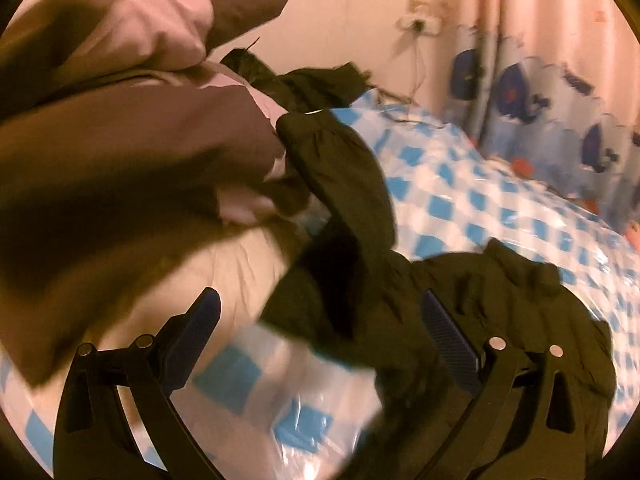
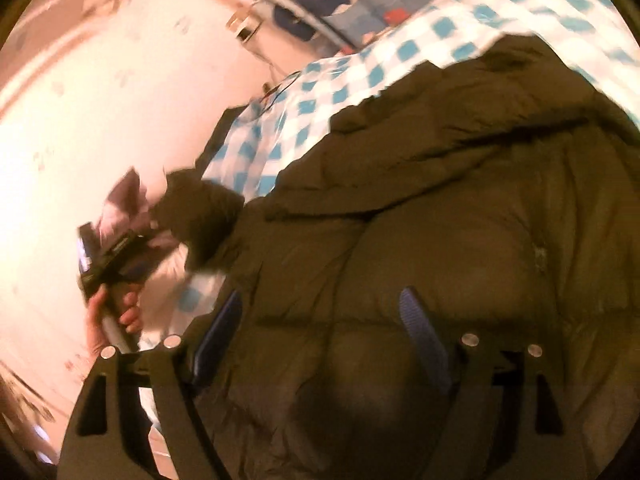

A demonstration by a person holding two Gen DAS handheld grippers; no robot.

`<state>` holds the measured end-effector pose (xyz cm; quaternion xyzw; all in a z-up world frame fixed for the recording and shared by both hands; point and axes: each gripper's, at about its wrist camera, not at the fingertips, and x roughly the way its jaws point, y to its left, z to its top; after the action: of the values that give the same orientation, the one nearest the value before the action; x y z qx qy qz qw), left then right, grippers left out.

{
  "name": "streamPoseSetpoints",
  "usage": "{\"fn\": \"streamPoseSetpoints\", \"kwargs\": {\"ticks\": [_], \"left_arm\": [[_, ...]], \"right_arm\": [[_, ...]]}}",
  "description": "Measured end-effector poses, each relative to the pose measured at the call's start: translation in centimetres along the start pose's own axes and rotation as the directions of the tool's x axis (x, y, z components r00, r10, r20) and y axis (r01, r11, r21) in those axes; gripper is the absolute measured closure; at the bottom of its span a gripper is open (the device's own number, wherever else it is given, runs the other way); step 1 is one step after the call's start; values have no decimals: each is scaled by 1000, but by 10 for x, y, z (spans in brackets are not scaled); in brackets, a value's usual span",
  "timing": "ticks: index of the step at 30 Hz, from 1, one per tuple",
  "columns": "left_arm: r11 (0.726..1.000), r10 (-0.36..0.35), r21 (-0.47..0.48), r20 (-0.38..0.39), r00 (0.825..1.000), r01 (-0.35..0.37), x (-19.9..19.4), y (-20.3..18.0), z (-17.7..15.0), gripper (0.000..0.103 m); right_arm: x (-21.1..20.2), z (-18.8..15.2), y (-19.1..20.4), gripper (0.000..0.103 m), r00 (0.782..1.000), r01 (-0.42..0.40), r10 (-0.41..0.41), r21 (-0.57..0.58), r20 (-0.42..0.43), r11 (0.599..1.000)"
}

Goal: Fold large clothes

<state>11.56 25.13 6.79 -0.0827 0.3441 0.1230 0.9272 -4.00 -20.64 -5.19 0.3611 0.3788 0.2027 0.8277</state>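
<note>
A home bedroom is showing here: checked bedcover [image 1: 460,200], piled pillows [image 1: 120,140], whale-print curtain [image 1: 520,92], wall socket [image 1: 420,22].

Our left gripper [image 1: 320,316] angled downward, its blue-padded fingers [image 1: 450,330] spread wide and empty, our right gripper [image 2: 324,324] likewise parted with nothing clamped, our left hand [image 2: 116,312] wrapped around its gripper's handle

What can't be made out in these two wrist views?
- Left wrist view: the brown and pink bedding is motion-blurred; its outline is unclear.
- Left wrist view: the dark puffer jacket is cut off at the bottom edge, partly behind the open left gripper.
- Right wrist view: the jacket hides the checkered cover beneath; the hand is blurred.
</note>
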Motion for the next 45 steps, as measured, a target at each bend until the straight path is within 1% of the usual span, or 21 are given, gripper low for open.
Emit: {"fn": "streamPoseSetpoints", "kwargs": {"ticks": [2, 4, 5, 6, 8, 9, 13, 18, 21, 23, 24, 25, 26, 28, 30, 31, 33, 38, 40, 42, 45], "left_arm": [[999, 34, -18, -35, 999, -34, 15, -3, 13, 6], [997, 41, -54, -89, 995, -46, 35, -2, 25, 6], [995, 33, -90, -114, 993, -43, 45, 0, 30, 6], [991, 0, -133, -142, 990, -19, 55, 4, 34, 6], [980, -36, -198, -169, 985, 2, 68, 9, 37, 6], [972, -41, -235, -182, 982, -3, 75, 12, 40, 7], [958, -20, -285, -192, 981, -36, 88, 13, 43, 7], [960, 14, -271, -206, 979, -71, 95, 4, 51, 7], [959, 28, -271, -207, 978, -84, 100, 1, 55, 7], [955, 15, -288, -206, 978, -75, 103, 2, 58, 7], [950, -3, -308, -200, 980, -60, 103, 4, 58, 11], [946, -17, -321, -196, 980, -48, 104, 5, 59, 28], [940, -45, -340, -205, 978, -28, 105, 7, 59, 35], [932, -95, -362, -201, 975, 16, 107, 8, 57, 65], [935, -113, -353, -197, 974, 36, 106, 6, 56, 79], [937, -112, -346, -194, 975, 39, 105, 3, 56, 83], [940, -114, -339, -182, 977, 47, 102, 1, 57, 89], [950, -125, -303, -135, 983, 79, 82, -12, 63, 94], [952, -152, -283, -98, 983, 119, 70, -20, 68, 96], [957, -163, -251, -61, 985, 142, 56, -29, 75, 97], [961, -199, -200, -4, 980, 194, 33, -44, 87, 98]], "right_arm": [[2, 2, -5, 25, 999, -37, 37, 34, -12, 999], [3, 1, -1, 25, 997, -69, 70, 38, -25, 997], [3, 1, 0, 25, 997, -76, 77, 35, -28, 997], [3, 0, 1, 25, 996, -88, 89, 37, -30, 995], [3, -1, 0, 25, 992, -115, 118, 61, -39, 991], [3, -1, -3, 25, 991, -123, 126, 76, -38, 990], [0, 0, -11, 25, 988, -150, 154, 128, -26, 980], [-8, 3, -9, 25, 992, -126, 127, 100, 0, 987], [-11, 3, -4, 25, 997, -73, 72, 48, 14, 996], [-11, 2, -4, 25, 998, -64, 63, 37, 14, 997], [-11, 2, -5, 25, 998, -63, 63, 41, 13, 997], [-10, 1, -7, 25, 998, -63, 63, 49, 11, 997], [-10, 1, -8, 25, 998, -63, 63, 55, 11, 996], [-10, 2, -12, 25, 998, -65, 64, 74, 15, 995], [-12, 3, -14, 25, 997, -69, 68, 87, 25, 994], [-14, 3, -15, 25, 997, -70, 67, 89, 31, 994], [-17, 4, -14, 25, 997, -70, 67, 89, 43, 994], [-23, 9, -14, 25, 997, -33, 28, 79, 73, 996], [-26, 12, -14, 25, 996, -19, 12, 72, 87, 997], [-29, 14, -17, 25, 995, -12, 4, 83, 101, 996], [-34, 16, -25, 25, 993, -17, 2, 124, 116, 992]]}}
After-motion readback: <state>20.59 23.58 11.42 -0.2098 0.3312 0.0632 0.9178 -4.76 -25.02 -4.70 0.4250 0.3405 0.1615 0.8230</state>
